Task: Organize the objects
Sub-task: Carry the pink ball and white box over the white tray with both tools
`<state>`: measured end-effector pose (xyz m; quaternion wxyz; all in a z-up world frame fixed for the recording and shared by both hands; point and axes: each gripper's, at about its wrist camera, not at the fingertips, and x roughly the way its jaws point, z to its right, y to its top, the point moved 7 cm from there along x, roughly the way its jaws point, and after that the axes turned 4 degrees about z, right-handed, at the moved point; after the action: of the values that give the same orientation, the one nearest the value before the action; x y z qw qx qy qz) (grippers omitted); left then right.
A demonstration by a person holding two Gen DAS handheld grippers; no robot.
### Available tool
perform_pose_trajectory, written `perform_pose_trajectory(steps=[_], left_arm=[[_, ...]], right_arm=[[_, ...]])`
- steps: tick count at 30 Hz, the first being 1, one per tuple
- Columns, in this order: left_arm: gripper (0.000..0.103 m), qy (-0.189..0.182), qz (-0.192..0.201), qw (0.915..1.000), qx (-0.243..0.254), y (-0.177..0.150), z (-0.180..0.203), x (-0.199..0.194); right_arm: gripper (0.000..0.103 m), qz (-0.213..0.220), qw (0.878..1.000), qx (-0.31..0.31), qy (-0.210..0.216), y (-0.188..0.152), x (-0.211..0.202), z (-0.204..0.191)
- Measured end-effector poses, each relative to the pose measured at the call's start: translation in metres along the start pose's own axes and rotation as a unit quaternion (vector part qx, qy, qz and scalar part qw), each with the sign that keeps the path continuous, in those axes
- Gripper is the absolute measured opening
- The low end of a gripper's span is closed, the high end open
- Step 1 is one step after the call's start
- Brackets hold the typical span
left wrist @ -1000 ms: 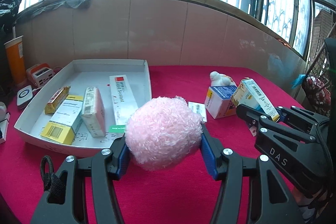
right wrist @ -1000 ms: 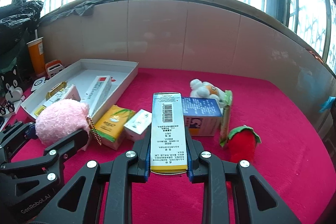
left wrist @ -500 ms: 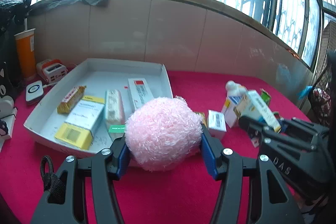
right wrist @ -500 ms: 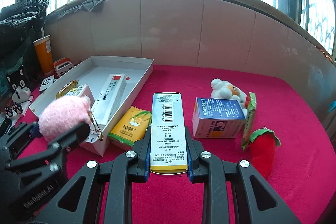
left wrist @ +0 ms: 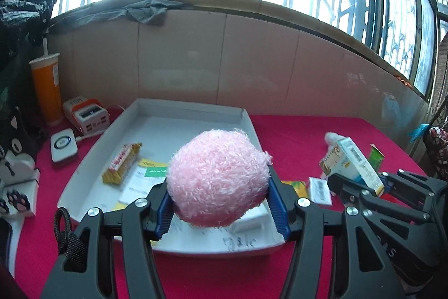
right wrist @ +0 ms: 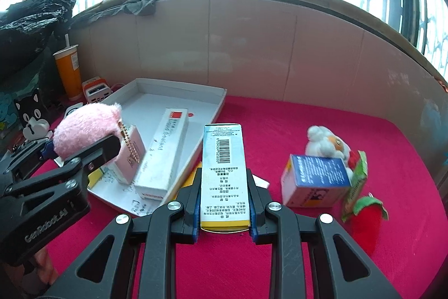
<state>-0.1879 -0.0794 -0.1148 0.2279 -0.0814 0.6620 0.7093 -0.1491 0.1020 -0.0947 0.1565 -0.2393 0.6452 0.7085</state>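
Note:
My left gripper (left wrist: 219, 203) is shut on a fluffy pink plush ball (left wrist: 218, 177), held above the near part of the white tray (left wrist: 193, 109). In the right wrist view the same ball (right wrist: 84, 128) hangs over the tray's (right wrist: 179, 84) left side, with a bead chain dangling from it. My right gripper (right wrist: 224, 215) is shut on a tall box with a barcode and a yellow end (right wrist: 224, 173), lifted beside the tray's right wall. That box (left wrist: 351, 166) also shows at the right of the left wrist view. Inside the tray lie a long white box (right wrist: 165, 153), a pink box (right wrist: 130, 156) and a yellow bar (left wrist: 121, 163).
On the red cloth to the right sit a blue and white box (right wrist: 313, 178), a white plush toy (right wrist: 327, 142), a green packet (right wrist: 357, 175) and a red strawberry plush (right wrist: 366, 220). An orange cup (left wrist: 47, 86), a charger (left wrist: 86, 114) and a cat figure (right wrist: 30, 114) stand left of the tray.
Both grippers moved left and slightly up with their loads. The pink ball went from the tray's right corner to over its inside; the barcode box came up beside the tray's right wall.

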Motion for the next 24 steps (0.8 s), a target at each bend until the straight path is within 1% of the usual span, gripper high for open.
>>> perform_pose_trajectory(steps=[4,8,12,14,16,20,24], left_arm=[[0.057,0.011,0.009,0.9999,0.001,0.019,-0.013,0.007],[0.057,0.021,0.026,0.9994,0.013,0.048,-0.021,0.016],[0.057,0.025,0.032,0.9987,0.029,0.068,-0.024,0.029],[0.057,0.029,0.03,0.9986,0.033,0.073,-0.028,0.038],[0.057,0.031,0.023,0.9989,0.027,0.074,-0.037,0.047],[0.057,0.017,0.009,0.9998,0.004,0.068,-0.058,0.061],[0.057,0.0,0.004,0.999,-0.044,0.063,-0.081,0.068]], right_arm=[[0.027,0.001,1.0,-0.006,0.007,0.008,0.005,-0.008],[0.027,-0.008,1.0,0.002,0.016,0.015,0.014,-0.012],[0.027,-0.014,1.0,0.011,0.021,0.024,0.021,-0.013],[0.027,-0.014,1.0,0.015,0.021,0.029,0.024,-0.013],[0.027,-0.015,0.999,0.02,0.021,0.034,0.027,-0.012],[0.027,-0.018,0.999,0.02,0.019,0.044,0.034,-0.013],[0.027,-0.016,1.0,0.013,0.015,0.055,0.044,-0.018]])
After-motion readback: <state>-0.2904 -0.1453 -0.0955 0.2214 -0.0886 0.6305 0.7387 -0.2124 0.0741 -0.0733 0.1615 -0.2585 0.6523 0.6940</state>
